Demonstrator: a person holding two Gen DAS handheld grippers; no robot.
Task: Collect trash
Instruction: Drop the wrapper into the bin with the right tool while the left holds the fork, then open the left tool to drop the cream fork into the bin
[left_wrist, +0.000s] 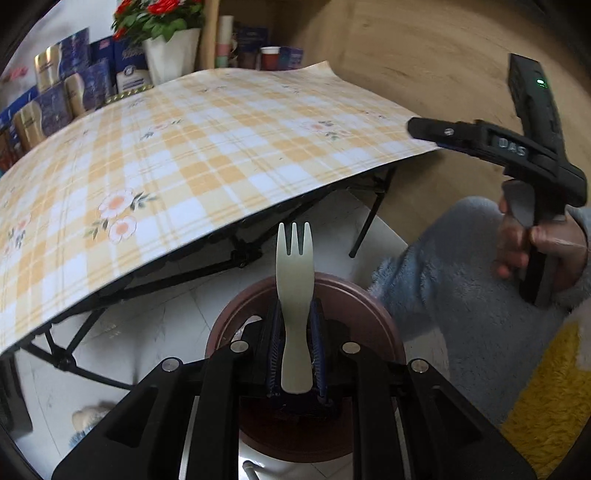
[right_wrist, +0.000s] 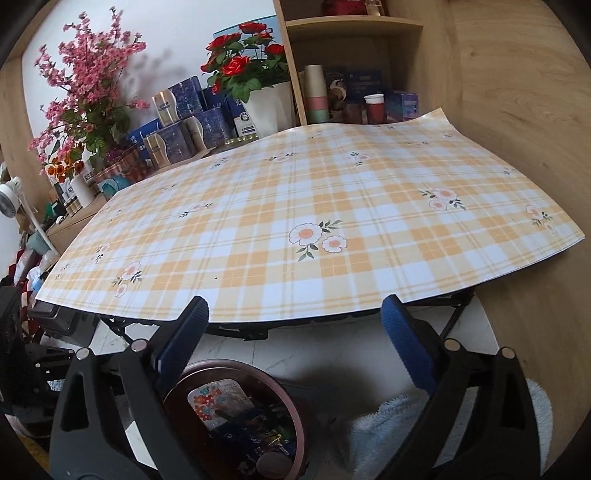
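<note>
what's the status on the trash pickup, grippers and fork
Left gripper shut on the fork, above the brown bin. Right gripper open, empty. Nothing blocking the drop.

One fork (left_wrist: 294, 295). One round brown bin (right_wrist: 295, 413). One checked table (right_wrist: 332, 229). Two flower bunches, upper left: pink (right_wrist: 88, 74), red (right_wrist: 247, 62).

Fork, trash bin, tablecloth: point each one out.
Fork (left_wrist: 294, 295), left wrist view, on its neck below the tines.
Trash bin (right_wrist: 295, 413), right wrist view, on its right rim.
Tablecloth (right_wrist: 369, 206), right wrist view, on its bare middle.
</note>
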